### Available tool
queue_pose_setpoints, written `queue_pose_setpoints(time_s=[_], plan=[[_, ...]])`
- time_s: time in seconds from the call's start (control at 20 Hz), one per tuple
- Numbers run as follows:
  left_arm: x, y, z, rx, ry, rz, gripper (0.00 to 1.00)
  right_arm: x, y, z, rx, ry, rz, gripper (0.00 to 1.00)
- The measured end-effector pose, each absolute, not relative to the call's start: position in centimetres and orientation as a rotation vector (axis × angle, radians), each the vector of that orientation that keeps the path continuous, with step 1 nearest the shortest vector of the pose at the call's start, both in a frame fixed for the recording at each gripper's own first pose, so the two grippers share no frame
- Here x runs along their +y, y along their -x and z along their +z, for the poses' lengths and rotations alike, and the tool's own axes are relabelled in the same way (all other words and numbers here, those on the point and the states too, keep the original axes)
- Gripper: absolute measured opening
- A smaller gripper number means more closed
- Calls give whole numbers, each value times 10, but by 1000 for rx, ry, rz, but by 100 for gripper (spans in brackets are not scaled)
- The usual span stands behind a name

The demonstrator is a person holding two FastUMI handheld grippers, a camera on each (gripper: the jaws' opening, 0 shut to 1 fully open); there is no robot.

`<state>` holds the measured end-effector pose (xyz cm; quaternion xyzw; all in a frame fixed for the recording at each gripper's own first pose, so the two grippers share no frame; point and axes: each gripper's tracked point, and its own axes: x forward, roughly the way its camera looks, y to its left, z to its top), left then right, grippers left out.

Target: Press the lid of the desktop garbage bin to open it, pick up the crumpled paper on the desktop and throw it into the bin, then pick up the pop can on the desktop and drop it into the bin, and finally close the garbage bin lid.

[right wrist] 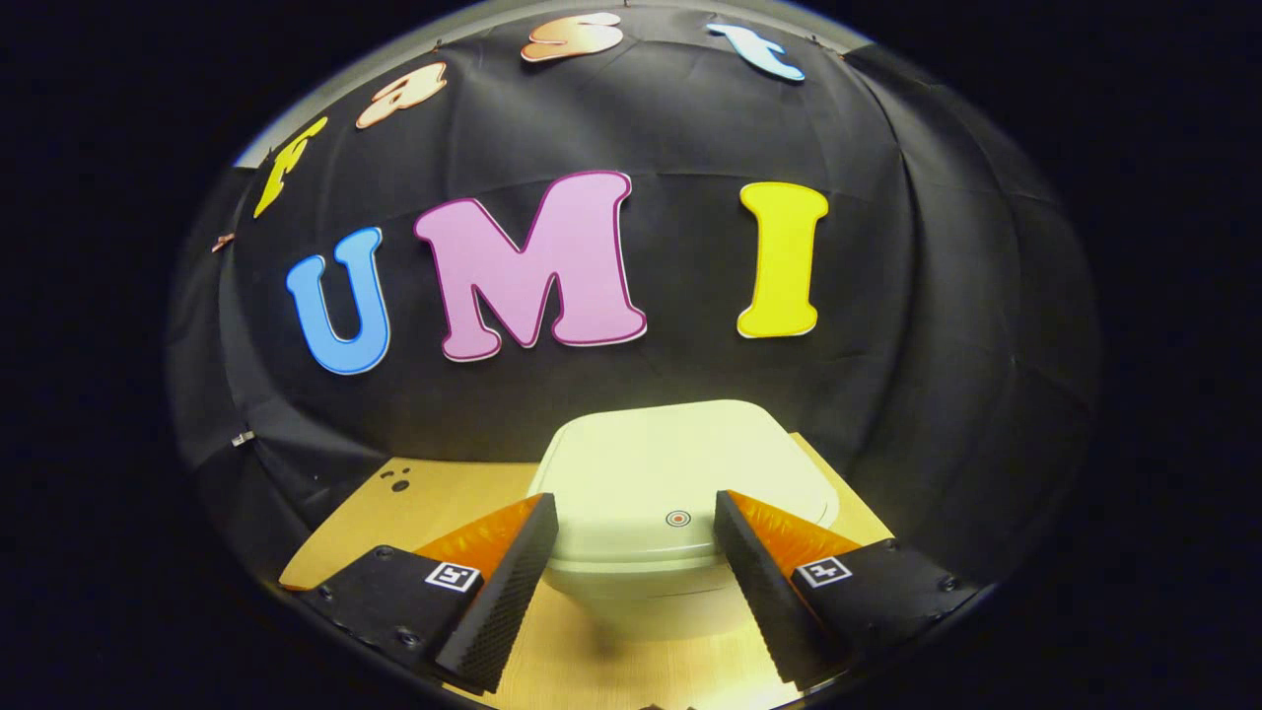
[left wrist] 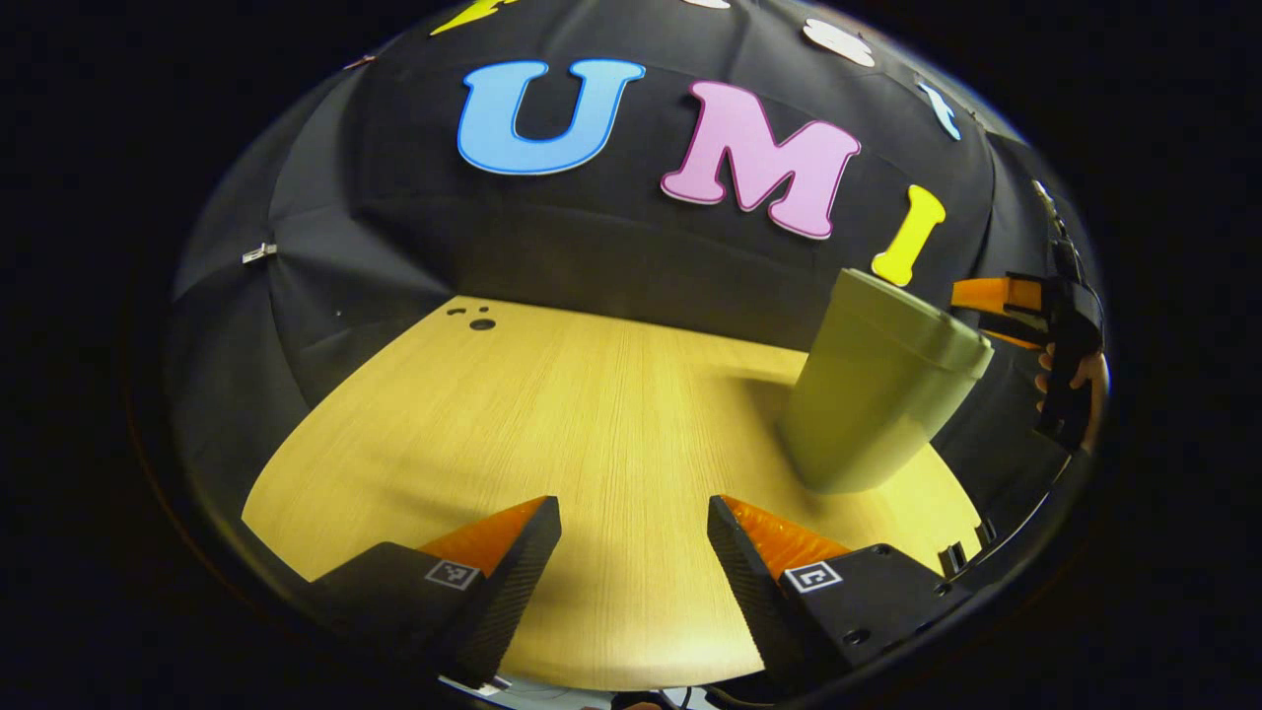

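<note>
Item: pale green plastic bin (right wrist: 680, 493), lid (right wrist: 670, 463) closed, on light wooden bench (left wrist: 592, 414) at 12 o'clock of right tool (right wrist: 636, 582). Both tools wide, empty; left tool (left wrist: 634, 582) idle. Step 1: press lid next.

- A staged recording booth, not a home: black cloth wall (right wrist: 937, 325) hung close behind.
- One bare wooden tabletop (left wrist: 592, 414), carrying a small bin (left wrist: 877, 394).
</note>
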<state>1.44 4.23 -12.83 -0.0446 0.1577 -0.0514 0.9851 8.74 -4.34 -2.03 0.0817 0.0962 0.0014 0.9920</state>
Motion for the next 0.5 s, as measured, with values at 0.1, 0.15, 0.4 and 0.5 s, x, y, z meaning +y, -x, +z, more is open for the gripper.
queue_pose_setpoints(time_s=[0.1, 0.15, 0.4, 0.5], plan=[[40, -19, -119, 294, 82, -112, 96, -38, -75, -13, 157, -153, 1, 99], [39, -18, -115, 281, 76, -117, 96, -34, -69, -10, 141, -144, 2, 99], [37, -11, -98, 208, 55, -123, 96, -5, -35, -4, 101, -103, 38, 99], [39, -8, -89, 181, 46, -105, 96, 12, -19, -2, 112, -69, 61, 99]])
